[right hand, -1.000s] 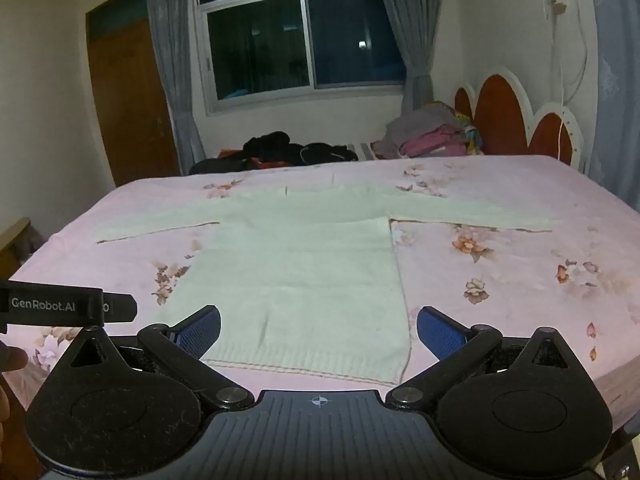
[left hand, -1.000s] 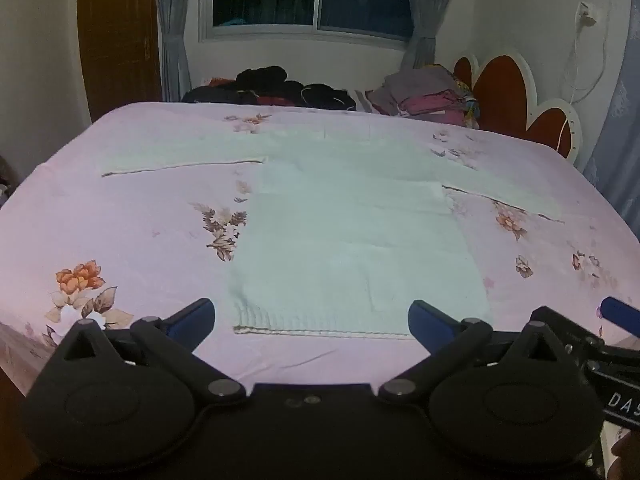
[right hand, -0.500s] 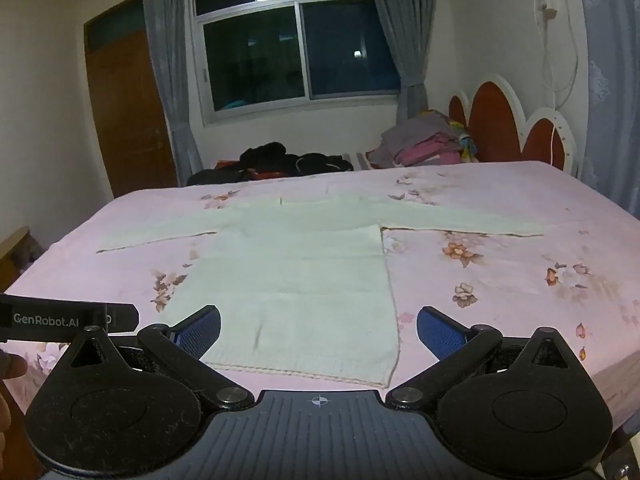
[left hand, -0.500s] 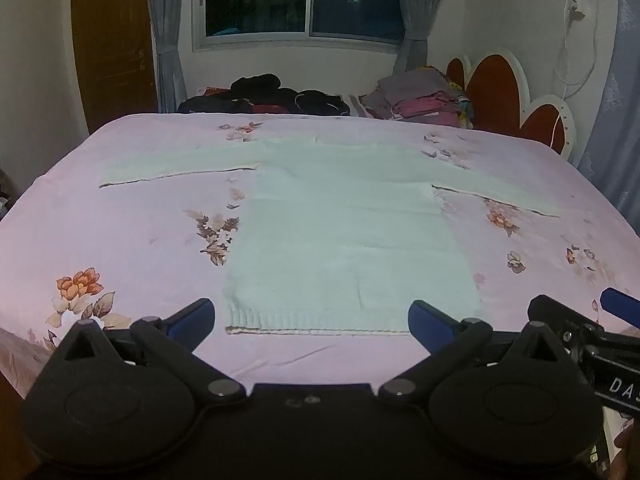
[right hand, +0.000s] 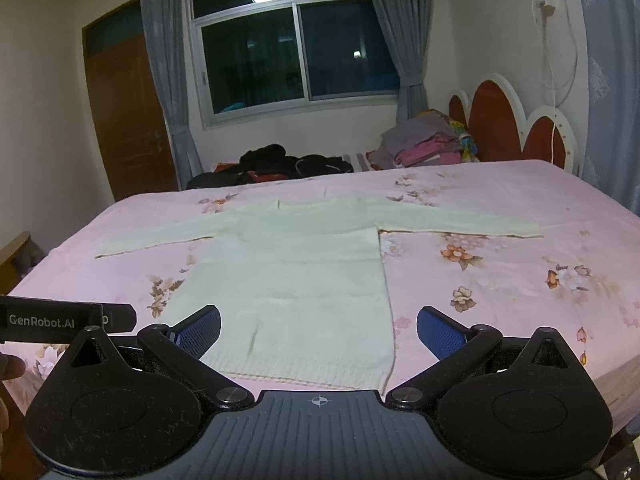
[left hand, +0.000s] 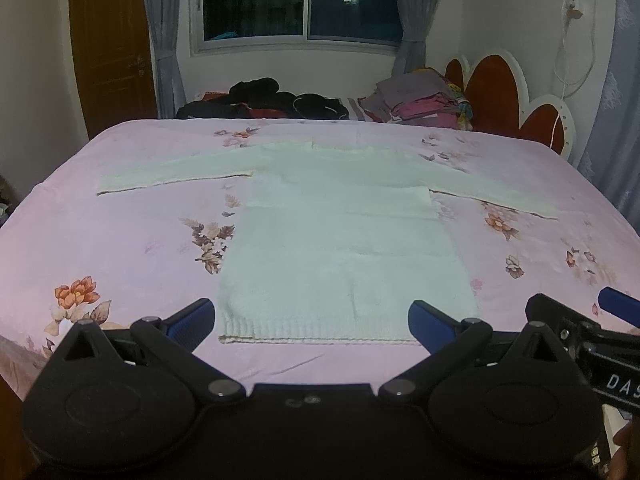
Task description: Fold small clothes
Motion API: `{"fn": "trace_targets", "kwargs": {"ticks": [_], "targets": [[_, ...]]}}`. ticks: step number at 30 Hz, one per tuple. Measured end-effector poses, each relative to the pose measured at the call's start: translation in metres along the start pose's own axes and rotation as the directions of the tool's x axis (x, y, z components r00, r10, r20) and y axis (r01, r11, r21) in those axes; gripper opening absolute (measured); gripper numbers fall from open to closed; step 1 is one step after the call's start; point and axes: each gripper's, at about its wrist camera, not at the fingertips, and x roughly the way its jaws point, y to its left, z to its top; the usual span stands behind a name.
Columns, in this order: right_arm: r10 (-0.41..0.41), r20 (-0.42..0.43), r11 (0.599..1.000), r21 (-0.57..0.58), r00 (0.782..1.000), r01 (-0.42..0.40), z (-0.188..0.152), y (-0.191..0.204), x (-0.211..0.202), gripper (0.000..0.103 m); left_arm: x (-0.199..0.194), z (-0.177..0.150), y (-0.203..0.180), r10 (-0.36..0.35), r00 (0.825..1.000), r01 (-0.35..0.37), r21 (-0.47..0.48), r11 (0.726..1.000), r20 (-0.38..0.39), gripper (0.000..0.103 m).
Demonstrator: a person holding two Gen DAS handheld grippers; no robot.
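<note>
One pale sweater lies flat on the bed, both sleeves stretched sideways, presumably so we can fold it cleanly. We hold two tools above the near hem, the left hand-held gripper and right hand-held gripper, each spread wide and empty.

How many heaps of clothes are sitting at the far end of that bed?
2. A dark pile lies below the window, and a stack of grey and pink clothes sits beside the headboard. Separately, a pale sweater lies spread flat. More may be hidden behind them.
</note>
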Motion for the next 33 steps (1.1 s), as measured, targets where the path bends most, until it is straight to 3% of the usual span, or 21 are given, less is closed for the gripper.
{"fn": "trace_targets", "kwargs": {"ticks": [33], "targets": [[0.015,0.006,1.000,0.005,1.000,-0.015,0.012,-0.007,0.011,0.103,0.006,0.003,-0.003,0.011,1.000,-0.011,-0.024,1.000,-0.010,0.103]]}}
